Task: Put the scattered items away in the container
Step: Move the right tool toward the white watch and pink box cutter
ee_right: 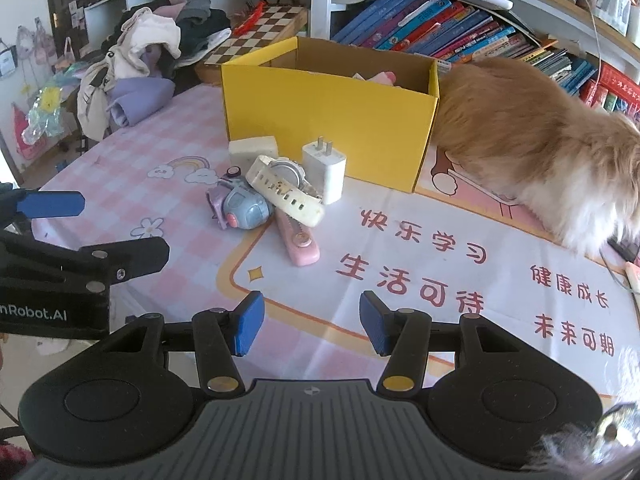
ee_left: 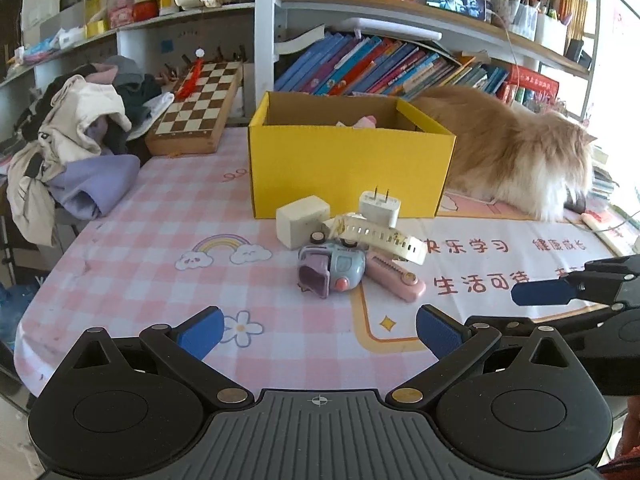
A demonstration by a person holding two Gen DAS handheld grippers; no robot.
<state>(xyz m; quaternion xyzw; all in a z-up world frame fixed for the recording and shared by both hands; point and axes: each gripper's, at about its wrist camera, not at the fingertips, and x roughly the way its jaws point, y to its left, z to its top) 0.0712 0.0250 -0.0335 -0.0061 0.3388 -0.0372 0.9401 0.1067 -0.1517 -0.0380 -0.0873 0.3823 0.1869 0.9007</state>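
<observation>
A yellow cardboard box point(ee_left: 348, 172) point(ee_right: 328, 120) stands on the table with something pink inside. In front of it lies a pile: a white block point(ee_left: 302, 220) point(ee_right: 253, 149), a white plug charger point(ee_left: 379, 207) point(ee_right: 325, 168), a cream watch point(ee_left: 380, 238) point(ee_right: 280, 190), a blue-purple toy car point(ee_left: 331, 269) point(ee_right: 240, 208) and a pink utility knife point(ee_left: 396, 280) point(ee_right: 298, 246). My left gripper point(ee_left: 320, 334) is open and empty, short of the pile. My right gripper point(ee_right: 312, 326) is open and empty, nearer than the knife.
A long-haired orange cat point(ee_left: 512, 148) point(ee_right: 540, 144) stands right of the box. A heap of clothes point(ee_left: 80, 148) and a chessboard point(ee_left: 196, 108) sit at the back left. Shelves of books point(ee_left: 380, 64) stand behind. The table's edge runs along the left.
</observation>
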